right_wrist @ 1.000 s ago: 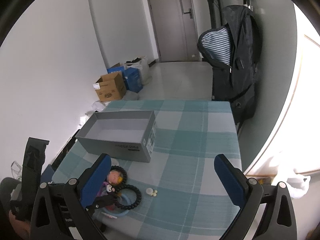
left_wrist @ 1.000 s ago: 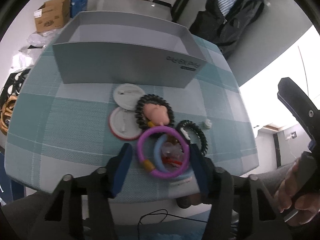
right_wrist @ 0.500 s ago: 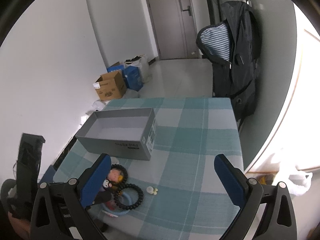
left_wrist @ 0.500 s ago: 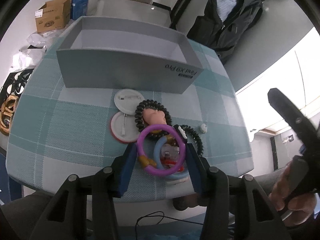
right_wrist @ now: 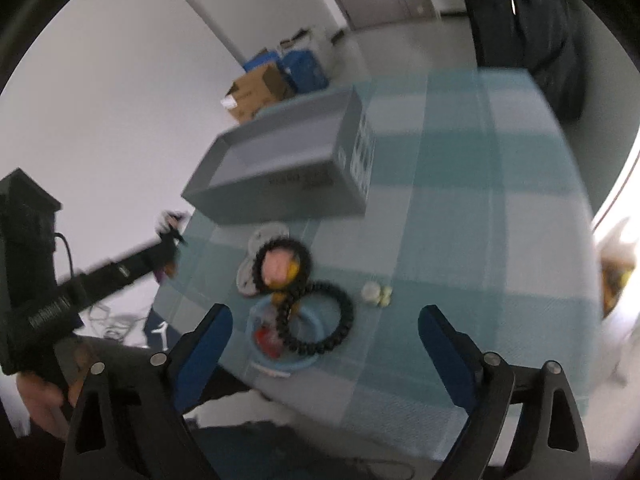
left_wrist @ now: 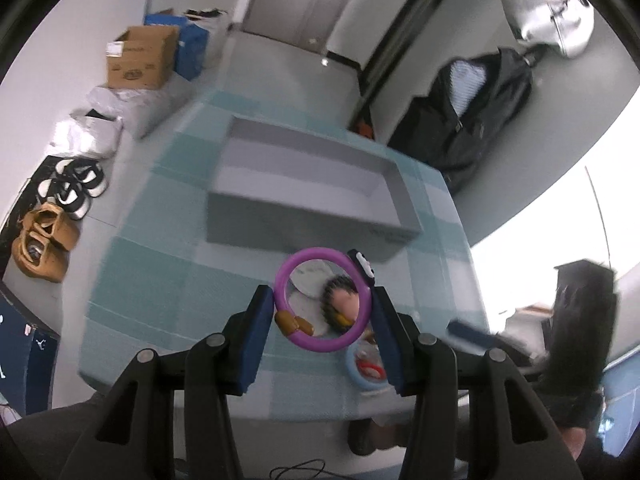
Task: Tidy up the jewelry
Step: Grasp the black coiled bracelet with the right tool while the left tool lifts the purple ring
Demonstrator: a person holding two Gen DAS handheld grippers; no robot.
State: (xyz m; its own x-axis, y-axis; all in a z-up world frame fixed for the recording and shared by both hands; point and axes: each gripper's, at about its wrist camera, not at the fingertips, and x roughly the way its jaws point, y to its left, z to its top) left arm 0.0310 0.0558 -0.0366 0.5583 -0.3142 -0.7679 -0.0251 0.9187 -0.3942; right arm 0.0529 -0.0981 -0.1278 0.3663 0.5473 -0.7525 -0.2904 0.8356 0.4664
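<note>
My left gripper (left_wrist: 323, 314) is shut on a purple ring bracelet (left_wrist: 282, 280) with a tan charm and holds it above the table, in front of the open grey box (left_wrist: 304, 188). Below it lie a black bead bracelet with a pink charm (left_wrist: 340, 300) and a blue ring (left_wrist: 356, 368). In the right wrist view my right gripper (right_wrist: 324, 344) is open and empty above a black bead bracelet (right_wrist: 320, 320), the blue ring (right_wrist: 280, 364), the pink-charm bracelet (right_wrist: 282, 264) and small pale earrings (right_wrist: 376, 292). The grey box (right_wrist: 288, 168) stands behind them.
The table has a teal checked cloth (right_wrist: 460, 200). White round discs (right_wrist: 248, 276) lie under the bracelets. A black jacket (left_wrist: 472, 116) hangs beyond the table. Cardboard boxes (left_wrist: 140, 56) and shoes (left_wrist: 44, 236) are on the floor to the left.
My left gripper has closed on the purple bracelet and lifted it off the pile toward the box. My right gripper has tilted down and moved over the jewelry pile.
</note>
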